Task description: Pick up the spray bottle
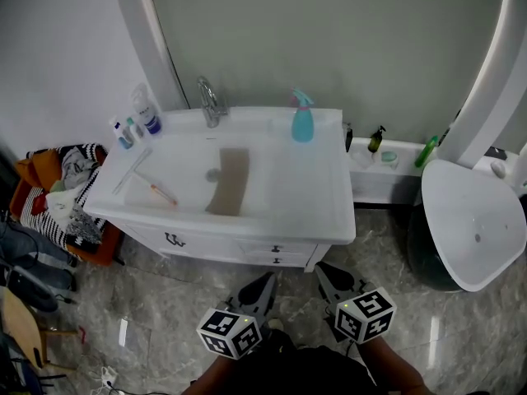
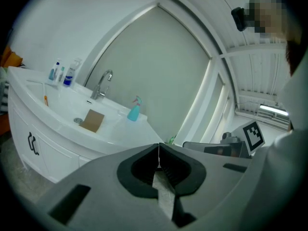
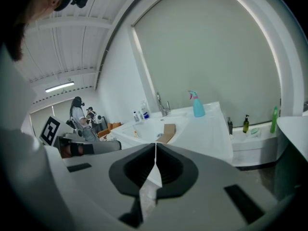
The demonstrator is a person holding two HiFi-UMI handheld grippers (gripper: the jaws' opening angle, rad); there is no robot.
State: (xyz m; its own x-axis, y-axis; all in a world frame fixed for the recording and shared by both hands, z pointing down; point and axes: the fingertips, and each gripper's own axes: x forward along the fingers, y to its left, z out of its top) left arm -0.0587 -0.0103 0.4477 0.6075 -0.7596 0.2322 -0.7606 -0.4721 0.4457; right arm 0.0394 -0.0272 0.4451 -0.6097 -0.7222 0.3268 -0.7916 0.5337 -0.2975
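A teal spray bottle [image 1: 302, 122] with a pink trigger stands upright at the back right of the white sink counter [image 1: 313, 212]. It also shows far ahead in the left gripper view [image 2: 134, 110] and in the right gripper view [image 3: 198, 106]. My left gripper [image 1: 263, 285] and right gripper [image 1: 328, 274] hang side by side above the floor in front of the vanity, well short of the bottle. Both grippers are shut, jaws meeting edge to edge, with nothing between them [image 2: 159, 148] [image 3: 155, 146].
A faucet [image 1: 210, 101] stands behind the basin, where a brown sheet [image 1: 230, 179] lies. Small bottles [image 1: 144, 112] crowd the back left corner. A basket of clothes [image 1: 62, 192] sits left of the vanity. A white toilet lid [image 1: 473, 220] and a ledge with bottles [image 1: 387, 151] are on the right.
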